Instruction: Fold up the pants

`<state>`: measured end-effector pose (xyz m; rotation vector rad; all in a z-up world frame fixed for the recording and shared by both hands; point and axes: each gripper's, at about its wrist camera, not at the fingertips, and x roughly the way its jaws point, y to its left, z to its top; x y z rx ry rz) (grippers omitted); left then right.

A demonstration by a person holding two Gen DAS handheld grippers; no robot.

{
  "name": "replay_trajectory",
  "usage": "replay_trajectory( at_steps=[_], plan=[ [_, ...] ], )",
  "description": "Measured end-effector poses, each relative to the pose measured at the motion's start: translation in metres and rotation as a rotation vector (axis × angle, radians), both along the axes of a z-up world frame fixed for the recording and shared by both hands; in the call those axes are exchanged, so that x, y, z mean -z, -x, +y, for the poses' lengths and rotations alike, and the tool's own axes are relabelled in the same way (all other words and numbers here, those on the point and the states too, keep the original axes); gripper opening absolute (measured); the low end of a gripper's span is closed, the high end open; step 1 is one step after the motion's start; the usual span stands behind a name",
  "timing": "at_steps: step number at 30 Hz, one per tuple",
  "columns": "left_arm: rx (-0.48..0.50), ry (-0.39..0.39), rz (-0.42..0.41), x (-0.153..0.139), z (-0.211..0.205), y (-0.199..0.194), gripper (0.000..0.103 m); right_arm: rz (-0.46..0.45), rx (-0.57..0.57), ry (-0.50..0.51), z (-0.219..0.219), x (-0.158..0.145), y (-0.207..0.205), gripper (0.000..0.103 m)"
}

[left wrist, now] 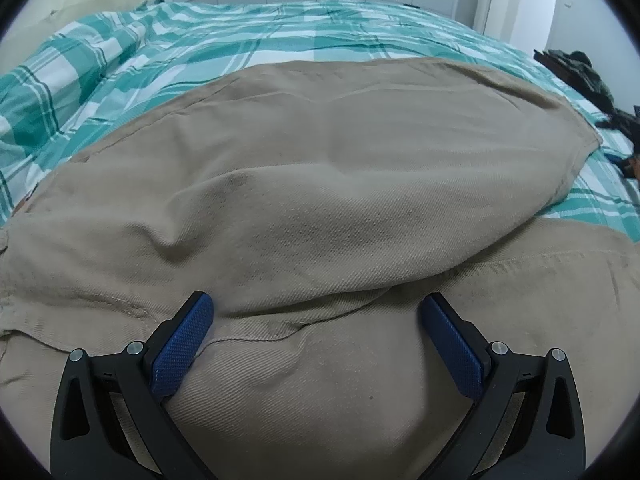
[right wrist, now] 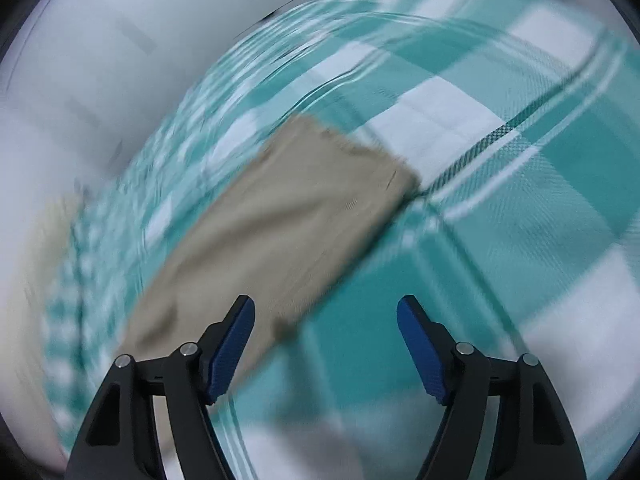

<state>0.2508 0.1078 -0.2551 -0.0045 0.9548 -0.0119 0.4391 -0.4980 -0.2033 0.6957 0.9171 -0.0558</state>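
L wrist view: left gripper spread wide, nothing pinched, hovering low over the khaki pants, which lie on the teal plaid bedcover with one layer already lapped over another; the overlap edge runs right between the blue pads. Risk: if the jaws close here they may catch only the top ply, or bunch both, so the fold drags crooked; the soft ridges near the seam could get pressed in as creases. Dark clutter at the bed's far R edge could snag if cloth slides that way. R wrist view: right gripper also apart, empty, frame heavily motion-blurred; a pants leg end lies flat on the bedcover, the L pad over its edge, rest of the gap over bare plaid. Risk: a grab at this pace prob misses the hem or nips the bedcover too. No brands, labels or legible writing in either view.
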Motion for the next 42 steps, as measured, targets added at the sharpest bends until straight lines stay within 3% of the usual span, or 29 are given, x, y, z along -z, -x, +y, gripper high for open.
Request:
replay_trajectory(
  at_steps=[4,6,7,8,10,14,18,21,23,25,27,28,30,32,34,37,39,42],
  plan=[
    [-0.001,-0.007,-0.013,0.002,-0.002,-0.005,0.103,-0.042,0.117,-0.135,-0.020,0.019,-0.028,0.068],
    [-0.001,-0.002,-0.017,0.002,-0.001,-0.004,0.103,-0.048,0.144,-0.122,-0.022,0.018,-0.037,0.046],
    [-0.001,-0.001,-0.018,0.002,-0.001,-0.005,0.103,-0.037,0.158,-0.087,-0.025,0.017,-0.041,0.020],
    [-0.001,0.001,-0.019,0.002,-0.001,-0.005,0.103,-0.022,0.169,-0.037,-0.024,0.014,-0.042,0.011],
    [-0.001,0.006,-0.022,0.002,0.000,-0.005,0.103,-0.041,0.145,0.058,-0.012,-0.002,-0.041,0.006],
    [-0.002,0.006,-0.022,0.002,-0.001,-0.005,0.103,-0.214,-0.175,0.199,0.041,-0.064,-0.019,0.005],
    [-0.002,0.001,-0.017,0.001,-0.001,-0.006,0.103,-0.376,-0.637,0.390,0.117,-0.127,0.087,0.005],
    [-0.002,-0.006,-0.008,0.001,-0.002,-0.006,0.103,-0.423,-0.820,0.429,0.131,-0.142,0.179,0.005],
    [-0.003,-0.013,0.003,0.000,-0.002,-0.008,0.103,-0.378,-0.813,0.460,0.106,-0.135,0.224,0.005],
    [-0.004,-0.020,0.015,-0.001,-0.003,-0.008,0.103,-0.269,-0.685,0.505,0.059,-0.114,0.248,0.008],
    [-0.007,-0.025,0.041,-0.003,-0.004,-0.010,0.103,-0.125,-0.537,0.567,0.016,-0.088,0.251,0.042],
    [-0.009,-0.029,0.064,-0.006,-0.004,-0.011,0.103,-0.037,-0.443,0.637,-0.007,-0.074,0.251,0.068],
    [-0.017,-0.045,0.116,-0.011,-0.006,-0.010,0.102,0.063,-0.295,0.692,-0.046,-0.062,0.257,0.068],
    [-0.052,-0.035,0.167,-0.023,-0.010,0.001,0.102,0.055,-0.188,0.653,-0.060,-0.072,0.270,0.068],
    [-0.037,0.022,0.164,-0.033,-0.017,0.020,0.102,-0.040,-0.181,0.590,-0.042,-0.091,0.286,0.068],
    [0.006,0.036,0.135,-0.047,-0.038,0.059,0.102,-0.121,-0.297,0.518,0.020,-0.096,0.294,0.068],
    [0.000,0.057,0.143,-0.046,-0.045,0.074,0.102,-0.159,-0.421,0.453,0.083,-0.088,0.301,0.068],
    [-0.018,0.080,0.183,-0.031,-0.049,0.091,0.102,-0.177,-0.573,0.453,0.174,-0.061,0.307,0.068]
  ],
)
